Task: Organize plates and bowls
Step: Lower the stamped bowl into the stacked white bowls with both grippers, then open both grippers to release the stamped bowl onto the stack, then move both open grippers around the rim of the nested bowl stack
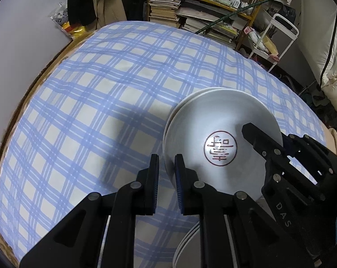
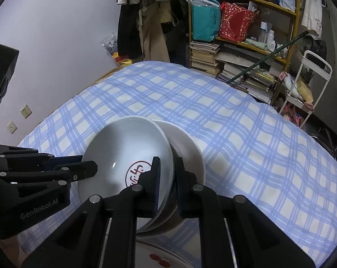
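surface: checked cloth [image 1: 101, 84] | on it: plates [image 2: 168, 252], perhaps stacked

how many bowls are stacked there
2, maybe more hidden. The top bowl, with a red stamp inside, is held at its rim by both grippers' jaws. The second bowl is nested beneath it, its rim showing on the far right side.

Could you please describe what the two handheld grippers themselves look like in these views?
Both are matte black. The left gripper and right gripper each have two flat fingers lined with ribbed blue pads, driven by angular linkage arms with round silver pivot pins. White lettering marks the bodies: "DAS" on the right one, "GenRobot.AI" on the left.
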